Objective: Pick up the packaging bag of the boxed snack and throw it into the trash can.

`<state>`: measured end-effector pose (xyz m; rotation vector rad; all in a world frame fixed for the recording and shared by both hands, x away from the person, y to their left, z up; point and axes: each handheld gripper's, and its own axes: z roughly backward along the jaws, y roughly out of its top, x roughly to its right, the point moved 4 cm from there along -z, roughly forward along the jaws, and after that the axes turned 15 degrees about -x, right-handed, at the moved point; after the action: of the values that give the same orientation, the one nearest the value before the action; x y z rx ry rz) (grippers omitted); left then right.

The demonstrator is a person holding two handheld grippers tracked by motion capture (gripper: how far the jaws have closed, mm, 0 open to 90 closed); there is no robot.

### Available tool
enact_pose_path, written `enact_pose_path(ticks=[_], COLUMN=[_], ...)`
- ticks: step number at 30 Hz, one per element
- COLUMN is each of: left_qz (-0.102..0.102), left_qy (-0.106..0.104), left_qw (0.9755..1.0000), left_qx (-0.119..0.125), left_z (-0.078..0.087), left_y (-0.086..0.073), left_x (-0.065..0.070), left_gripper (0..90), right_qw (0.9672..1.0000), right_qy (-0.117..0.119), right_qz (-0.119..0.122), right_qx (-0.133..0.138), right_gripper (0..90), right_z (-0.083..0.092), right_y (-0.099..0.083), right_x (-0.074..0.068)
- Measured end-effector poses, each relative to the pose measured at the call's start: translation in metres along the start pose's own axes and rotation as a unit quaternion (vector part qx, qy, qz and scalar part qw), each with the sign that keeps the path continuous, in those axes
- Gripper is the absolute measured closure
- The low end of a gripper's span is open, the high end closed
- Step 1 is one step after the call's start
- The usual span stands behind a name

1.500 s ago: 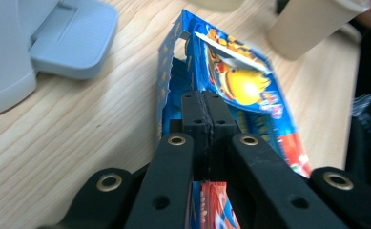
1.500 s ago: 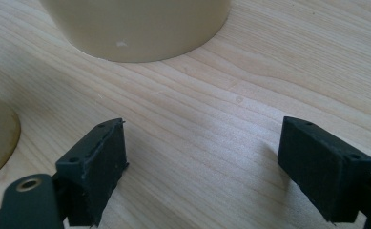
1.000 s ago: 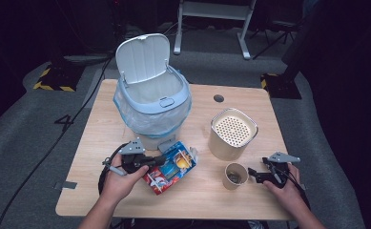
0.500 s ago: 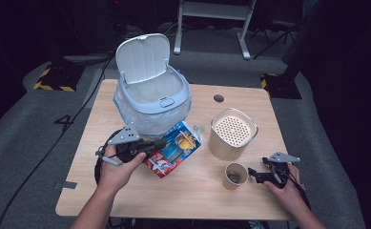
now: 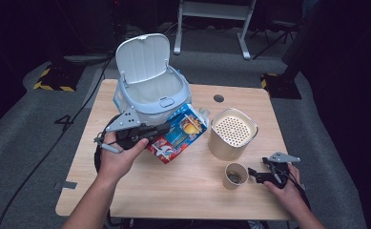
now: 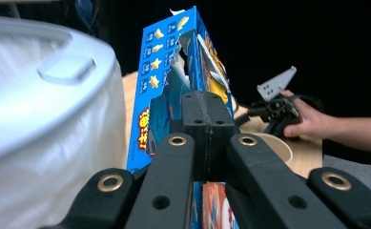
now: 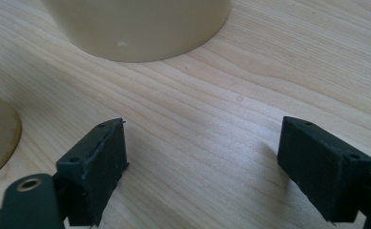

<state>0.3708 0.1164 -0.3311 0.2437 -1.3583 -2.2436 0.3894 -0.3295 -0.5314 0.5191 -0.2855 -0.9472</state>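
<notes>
My left gripper (image 5: 166,128) is shut on a torn blue and red snack box (image 5: 180,131) and holds it off the table, just in front of the white bin (image 5: 126,102). The bin's lid (image 5: 142,57) stands open. In the left gripper view the black jaws pinch the box (image 6: 173,71) at its edge, with the bin's wall (image 6: 45,119) close on the left. My right gripper (image 5: 251,174) rests low over the table at the right, beside a small paper cup (image 5: 234,175). Its jaws (image 7: 202,162) stand open over bare wood with nothing between them.
A beige canister (image 5: 231,133) with a perforated lid stands between the box and the cup, and its base (image 7: 140,24) shows just ahead of the right jaws. A dark round hole (image 5: 218,98) marks the wooden table (image 5: 197,200) at the back. Dark floor surrounds the table.
The left gripper has lifted the snack box off the table and carried it up toward the bin's front. The right gripper has kept still beside the cup.
</notes>
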Motion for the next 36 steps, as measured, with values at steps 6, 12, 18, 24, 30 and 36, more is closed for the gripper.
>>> enact_pose_path(ticks=[6, 12, 18, 24, 30, 36], left_qz=[-0.004, -0.004, -0.019, -0.02, -0.018, -0.008], left_qy=[0.009, 0.014, 0.026, 0.038, 0.06, 0.072], left_qw=[0.9997, 0.9991, 0.9979, 0.9969, 0.9948, 0.9919], left_qx=[0.024, 0.039, 0.055, 0.066, 0.081, 0.104], left_z=[0.011, 0.018, 0.03, 0.037, 0.044, 0.047], left_y=[0.02, 0.034, 0.056, 0.069, 0.083, 0.09], left_x=[-0.004, -0.007, -0.011, -0.018, -0.031, -0.041], left_gripper=[90.0, 90.0, 90.0, 90.0, 90.0, 90.0], right_qw=[1.0, 1.0, 1.0, 1.0, 1.0, 1.0], right_qy=[0.001, 0.001, 0.001, 0.001, 0.001, 0.001], right_qz=[0.001, 0.001, 0.001, 0.001, 0.001, 0.001], right_qx=[0.0, 0.0, 0.0, 0.0, 0.0, 0.0], right_gripper=[17.1, 17.0, 17.0, 17.0, 17.0, 17.0], right_z=[0.0, 0.0, 0.0, 0.0, 0.0, 0.0], right_y=[0.0, 0.0, 0.0, 0.0, 0.0, 0.0], right_x=[0.0, 0.0, 0.0, 0.0, 0.0, 0.0])
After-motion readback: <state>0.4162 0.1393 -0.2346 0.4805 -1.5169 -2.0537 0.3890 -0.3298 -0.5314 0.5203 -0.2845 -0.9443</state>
